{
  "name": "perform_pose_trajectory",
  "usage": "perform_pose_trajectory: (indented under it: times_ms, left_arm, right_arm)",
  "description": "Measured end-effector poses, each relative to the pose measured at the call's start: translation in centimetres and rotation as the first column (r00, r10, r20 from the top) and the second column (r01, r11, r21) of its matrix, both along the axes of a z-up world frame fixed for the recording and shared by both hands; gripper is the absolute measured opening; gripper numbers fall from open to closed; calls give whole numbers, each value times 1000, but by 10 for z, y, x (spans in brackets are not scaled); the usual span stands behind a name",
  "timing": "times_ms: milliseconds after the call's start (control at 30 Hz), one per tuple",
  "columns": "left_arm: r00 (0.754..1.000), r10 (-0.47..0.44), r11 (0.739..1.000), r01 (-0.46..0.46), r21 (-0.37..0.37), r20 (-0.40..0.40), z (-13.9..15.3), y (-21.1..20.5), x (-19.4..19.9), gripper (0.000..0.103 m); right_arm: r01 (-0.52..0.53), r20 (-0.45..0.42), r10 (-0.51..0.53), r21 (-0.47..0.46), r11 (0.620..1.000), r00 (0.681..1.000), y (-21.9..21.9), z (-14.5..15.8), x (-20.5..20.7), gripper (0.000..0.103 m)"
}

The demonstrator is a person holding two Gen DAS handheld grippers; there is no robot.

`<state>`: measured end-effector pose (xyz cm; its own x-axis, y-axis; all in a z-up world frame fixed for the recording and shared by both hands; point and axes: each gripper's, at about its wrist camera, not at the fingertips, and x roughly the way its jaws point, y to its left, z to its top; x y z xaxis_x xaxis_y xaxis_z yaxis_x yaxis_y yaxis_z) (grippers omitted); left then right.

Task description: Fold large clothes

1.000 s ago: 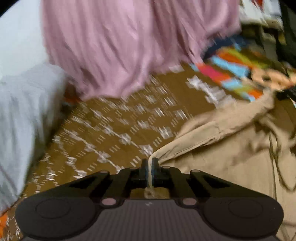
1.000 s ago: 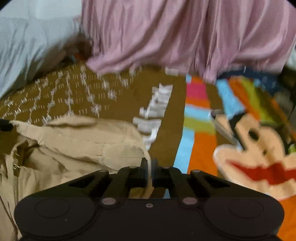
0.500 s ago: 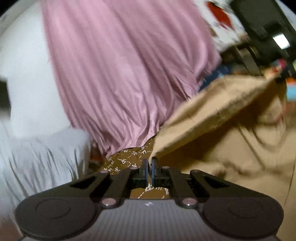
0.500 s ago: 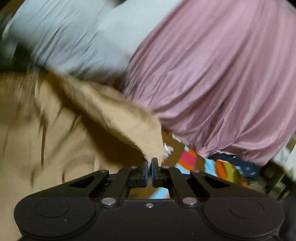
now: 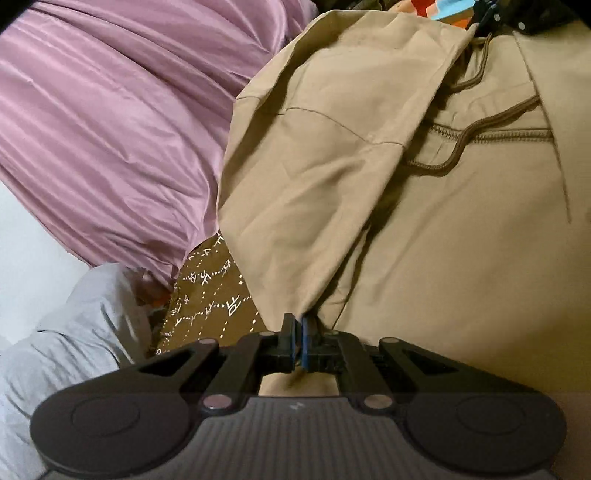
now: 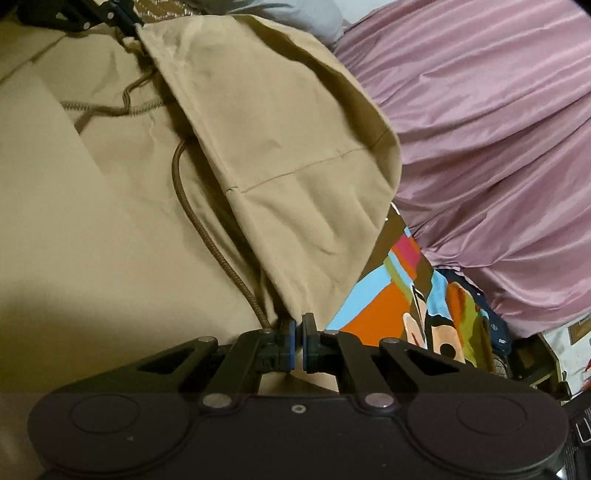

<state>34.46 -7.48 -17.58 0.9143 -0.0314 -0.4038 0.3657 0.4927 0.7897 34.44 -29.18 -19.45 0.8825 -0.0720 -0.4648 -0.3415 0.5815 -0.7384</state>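
A large tan hooded garment (image 5: 424,229) with a brown drawstring (image 5: 461,144) hangs stretched between my two grippers. My left gripper (image 5: 298,332) is shut on one edge of its hood. My right gripper (image 6: 298,332) is shut on the other edge of the tan garment (image 6: 110,221), beside the drawstring (image 6: 207,236). Each gripper shows at the top of the other's view: the right gripper (image 5: 487,18) in the left wrist view and the left gripper (image 6: 118,18) in the right wrist view. The hood (image 6: 280,122) folds over between them.
A pink satin curtain (image 5: 110,122) hangs behind, also in the right wrist view (image 6: 498,147). Below lie a brown patterned bedsheet (image 5: 210,291), a grey pillow (image 5: 74,350) and a colourful cartoon blanket (image 6: 406,306). Furniture stands at the far right (image 6: 535,369).
Both grippers have lifted the tan garment off the bed and swung it up. It now hangs spread between them and fills most of both views.
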Motion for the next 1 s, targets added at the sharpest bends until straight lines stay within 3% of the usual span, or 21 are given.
perform_pose_trajectory:
  times_ms: [100, 200, 267, 333, 433, 567, 700, 733, 767, 833, 867, 933, 1000]
  left_arm:
    - [1000, 17, 1000, -18, -17, -19, 2, -1, 4, 2]
    - [1000, 16, 1000, -16, -22, -17, 3, 1, 3, 2]
    - [1000, 16, 1000, -16, -26, -10, 4, 3, -3, 2]
    - [1000, 16, 999, -16, -35, -8, 5, 6, -5, 2]
    - [1000, 16, 999, -17, -46, -7, 5, 9, -4, 2]
    - [1000, 16, 999, -16, -44, -5, 8, 12, -2, 2]
    - [1000, 8, 999, -9, -39, -15, 10, 14, -1, 2]
    - [1000, 4, 999, -5, -36, -18, 10, 15, -1, 2]
    - [1000, -1, 1000, 1, -31, -19, 10, 15, -1, 2]
    - [1000, -13, 1000, 12, -14, -25, 12, 16, -2, 3]
    - [999, -13, 1000, 13, -15, -34, 14, 17, -2, 5]
    - [998, 5, 999, -8, -47, -66, 23, 22, -4, 10]
    - [987, 38, 987, -61, -147, -158, 44, 32, -6, 13]
  right_arm:
    - [10, -4, -10, 7, 1000, 1000, 0, 0, 4, 3]
    - [23, -9, -22, 129, 991, 1000, -8, 23, 2, 13]
    - [23, -10, -21, 252, 967, 1000, -17, 49, -4, 39]
    - [8, 4, -10, 341, 940, 1000, -23, 82, -6, 53]
    - [-20, 24, 11, 445, 895, 1000, -25, 129, 8, 71]
    - [-20, -51, 55, 519, 854, 997, -3, 167, 64, 85]
    - [19, -144, 46, 424, 905, 989, 30, 156, 122, 79]
    - [39, -164, 31, 407, 913, 986, 37, 152, 135, 69]
    - [70, -186, 7, 402, 913, 982, 41, 149, 147, 49]
    - [150, -251, -40, 439, 886, 967, 43, 145, 164, 23]
    - [168, -249, -56, 455, 875, 967, 44, 147, 165, 16]
    - [125, -194, -41, 446, 886, 980, 51, 152, 153, 13]
    - [67, -125, -16, 417, 906, 992, 58, 159, 134, 12]
